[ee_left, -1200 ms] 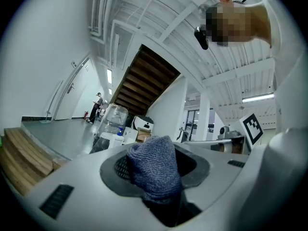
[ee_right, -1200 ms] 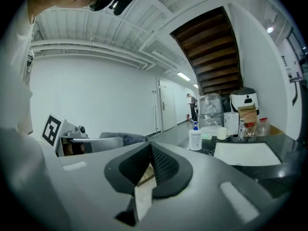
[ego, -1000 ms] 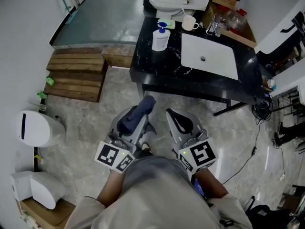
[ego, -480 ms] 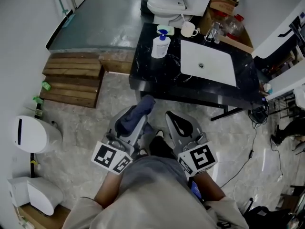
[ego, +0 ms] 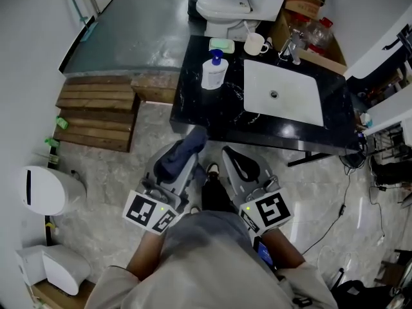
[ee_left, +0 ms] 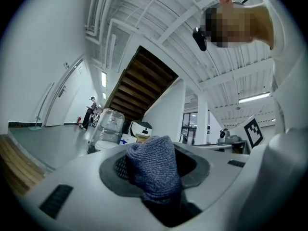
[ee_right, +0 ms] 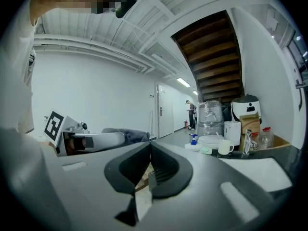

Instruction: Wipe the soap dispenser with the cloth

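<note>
The soap dispenser (ego: 214, 71), a white bottle with a blue pump, stands near the left end of the black counter (ego: 212, 111); in the right gripper view the dispenser (ee_right: 193, 139) is small and far ahead. My left gripper (ego: 192, 141) is shut on a dark blue-grey cloth (ego: 182, 152), which bulges between its jaws in the left gripper view, cloth (ee_left: 154, 170). My right gripper (ego: 234, 158) is shut with nothing in it, its pads (ee_right: 156, 165) meeting. Both grippers hang side by side over the floor, just short of the counter's front edge.
On the counter are a white sink basin (ego: 283, 90), a faucet (ego: 295, 44), a white mug (ego: 255, 44) and a green soap dish (ego: 221, 44). A toilet (ego: 222, 6) stands behind. Wooden steps (ego: 96, 111) and a white bin (ego: 45, 190) lie to the left.
The person has walked forward: the counter and dispenser have come nearer to both grippers. The cloth stays in the left gripper, and the right gripper stays shut.
</note>
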Tool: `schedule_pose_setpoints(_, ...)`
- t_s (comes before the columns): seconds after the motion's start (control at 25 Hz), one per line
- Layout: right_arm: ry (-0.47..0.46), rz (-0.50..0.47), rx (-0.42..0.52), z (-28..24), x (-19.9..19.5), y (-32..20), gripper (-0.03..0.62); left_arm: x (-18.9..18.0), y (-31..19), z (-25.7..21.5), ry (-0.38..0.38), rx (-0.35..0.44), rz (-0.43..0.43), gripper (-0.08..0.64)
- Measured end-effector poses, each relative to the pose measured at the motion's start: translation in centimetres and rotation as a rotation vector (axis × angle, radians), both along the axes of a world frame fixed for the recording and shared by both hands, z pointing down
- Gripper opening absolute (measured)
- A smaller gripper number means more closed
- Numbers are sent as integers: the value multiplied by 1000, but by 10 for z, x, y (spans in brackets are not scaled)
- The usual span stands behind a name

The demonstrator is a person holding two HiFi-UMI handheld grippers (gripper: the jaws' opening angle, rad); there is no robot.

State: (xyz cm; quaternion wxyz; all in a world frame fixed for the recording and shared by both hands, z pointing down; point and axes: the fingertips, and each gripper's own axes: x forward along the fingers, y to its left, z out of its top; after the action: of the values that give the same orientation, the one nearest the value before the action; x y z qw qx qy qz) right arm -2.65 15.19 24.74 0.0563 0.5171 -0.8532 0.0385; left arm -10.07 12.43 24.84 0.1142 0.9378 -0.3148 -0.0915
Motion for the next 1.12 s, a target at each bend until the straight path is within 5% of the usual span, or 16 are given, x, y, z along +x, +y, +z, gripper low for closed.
schedule_pose_setpoints(0.6, -5, -54, -59, 17, 41, -120, 0, 55, -114, 14, -30, -53, 1, 155)
schedule_pose_setpoints(1.12, -18, -142, -49, 25, 82, -208, 0, 90, -197, 20, -59, -55, -97, 155)
